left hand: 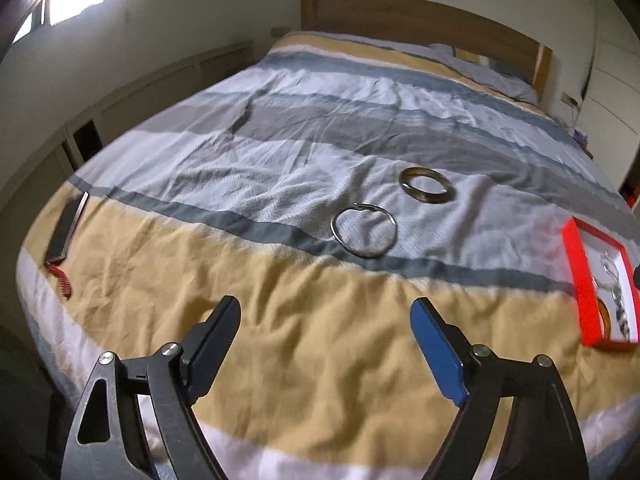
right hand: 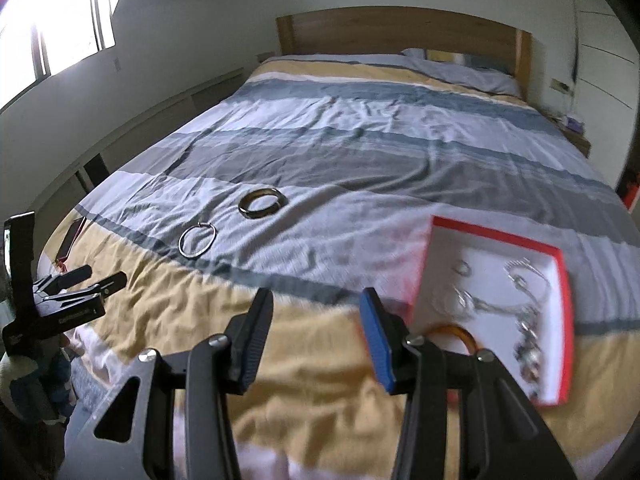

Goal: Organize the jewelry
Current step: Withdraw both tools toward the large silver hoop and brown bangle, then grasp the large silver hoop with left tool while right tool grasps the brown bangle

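A thin silver hoop (left hand: 363,231) and a thicker dark gold bangle (left hand: 426,184) lie on the striped bedspread. Both also show in the right wrist view, the hoop (right hand: 197,241) and the bangle (right hand: 263,202). A red-rimmed white box (right hand: 560,276) at the right holds several silver pieces and an amber bangle (right hand: 460,330); it shows at the left view's right edge (left hand: 576,272). My left gripper (left hand: 325,320) is open and empty, short of the hoop. My right gripper (right hand: 316,312) is open and empty, just left of the box. The left gripper also shows in the right wrist view (right hand: 96,278).
A dark flat case (left hand: 66,228) with a red coiled cord (left hand: 60,280) lies near the bed's left edge. A wooden headboard (left hand: 420,20) and a pillow (left hand: 480,64) are at the far end. A low cabinet runs along the left wall.
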A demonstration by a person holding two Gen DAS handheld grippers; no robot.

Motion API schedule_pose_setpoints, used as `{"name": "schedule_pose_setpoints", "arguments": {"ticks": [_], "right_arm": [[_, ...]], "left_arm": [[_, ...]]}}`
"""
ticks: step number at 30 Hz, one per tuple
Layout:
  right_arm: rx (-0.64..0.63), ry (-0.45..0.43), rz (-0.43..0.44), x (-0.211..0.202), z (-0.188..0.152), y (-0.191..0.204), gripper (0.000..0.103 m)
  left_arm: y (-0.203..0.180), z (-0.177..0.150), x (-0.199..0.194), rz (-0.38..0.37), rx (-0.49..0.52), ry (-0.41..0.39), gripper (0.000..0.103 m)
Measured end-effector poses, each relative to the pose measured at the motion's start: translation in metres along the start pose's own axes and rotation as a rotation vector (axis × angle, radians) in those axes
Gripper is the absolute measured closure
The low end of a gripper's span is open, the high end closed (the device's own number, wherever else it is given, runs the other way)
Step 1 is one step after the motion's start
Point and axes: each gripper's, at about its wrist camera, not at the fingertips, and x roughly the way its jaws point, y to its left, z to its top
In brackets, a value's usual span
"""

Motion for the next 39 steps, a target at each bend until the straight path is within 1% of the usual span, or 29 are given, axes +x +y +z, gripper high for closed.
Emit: {"name": "schedule_pose_setpoints", "arguments": {"ticks": [4, 11, 12, 15, 19, 23, 27, 33, 37, 39], "right_arm": [[-0.024, 0.014, 0.037, 0.042, 0.023, 0.004, 0.060], [-0.028, 0.031, 0.084, 0.118, 0.058, 0.011, 0.060], [-0.031, 0.033, 0.089, 0.128, 0.062, 0.013, 0.060], [-0.038, 0.042, 0.103, 0.159, 0.074, 0.017, 0.060], [-0.056, 0.064, 0.116, 0.201, 0.086, 0.025, 0.060], [-0.053, 0.085, 0.137, 0.235, 0.092, 0.029, 0.060], [-0.049, 0.112, 0.153, 0.266, 0.093, 0.035, 0.061], [-0.065, 0.129, 0.149, 0.285, 0.091, 0.041, 0.061], [-0.091, 0.135, 0.143, 0.294, 0.089, 0.044, 0.062], [-0.114, 0.139, 0.132, 0.298, 0.089, 0.048, 0.067]], "left_arm": [[0.003, 0.018, 0.031, -0.003, -0.026, 0.027, 0.020], [0.000, 0.048, 0.090, -0.022, -0.027, 0.061, 0.032], [0.001, 0.050, 0.097, -0.021, -0.027, 0.066, 0.035], [0.001, 0.054, 0.120, -0.018, -0.038, 0.091, 0.039], [0.000, 0.049, 0.144, 0.000, -0.037, 0.116, 0.039], [-0.006, 0.043, 0.150, 0.025, -0.003, 0.096, 0.035], [-0.006, 0.041, 0.155, 0.020, -0.014, 0.083, 0.033], [-0.004, 0.039, 0.157, 0.009, -0.022, 0.064, 0.033], [-0.006, 0.037, 0.156, 0.015, -0.015, 0.051, 0.033], [-0.006, 0.036, 0.155, 0.016, -0.013, 0.047, 0.033]]}}
